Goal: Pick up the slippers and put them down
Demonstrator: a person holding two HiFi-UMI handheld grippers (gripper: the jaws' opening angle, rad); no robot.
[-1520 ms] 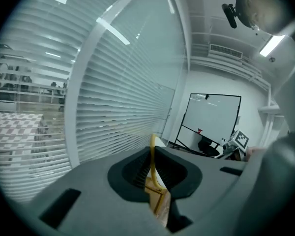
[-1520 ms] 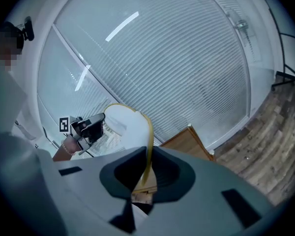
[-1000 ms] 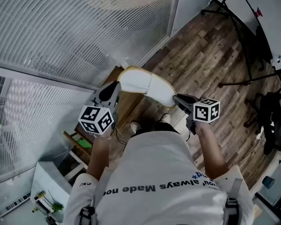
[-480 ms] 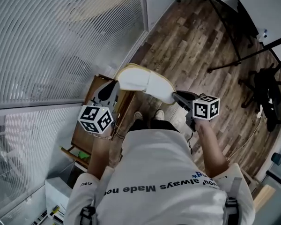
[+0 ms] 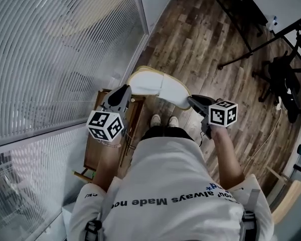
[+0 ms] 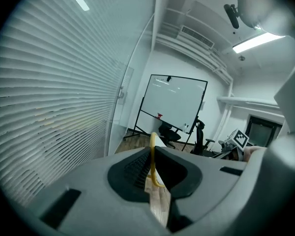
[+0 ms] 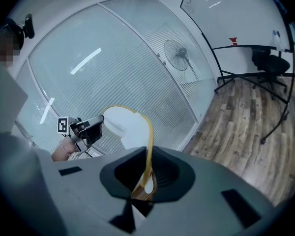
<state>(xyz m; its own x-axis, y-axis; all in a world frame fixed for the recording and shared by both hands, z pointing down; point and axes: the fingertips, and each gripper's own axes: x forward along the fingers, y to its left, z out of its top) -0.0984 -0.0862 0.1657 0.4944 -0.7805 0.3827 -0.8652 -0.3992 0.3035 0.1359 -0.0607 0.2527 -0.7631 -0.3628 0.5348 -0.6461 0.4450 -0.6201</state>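
My left gripper (image 5: 125, 90) is clamped on one end of the white slipper (image 5: 158, 86), pads pressing its thin yellow rim. My right gripper (image 5: 192, 101) is clamped on the opposite end, likewise on the rim. The slipper hangs between the two, clear of the wooden floor (image 5: 210, 49), near the low wooden stand (image 5: 96, 144) at the glass wall (image 5: 55, 49).

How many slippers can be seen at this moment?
1. A white slipper is held above the floor, one end in the left gripper, the other in the right gripper. A second may be hidden against it.
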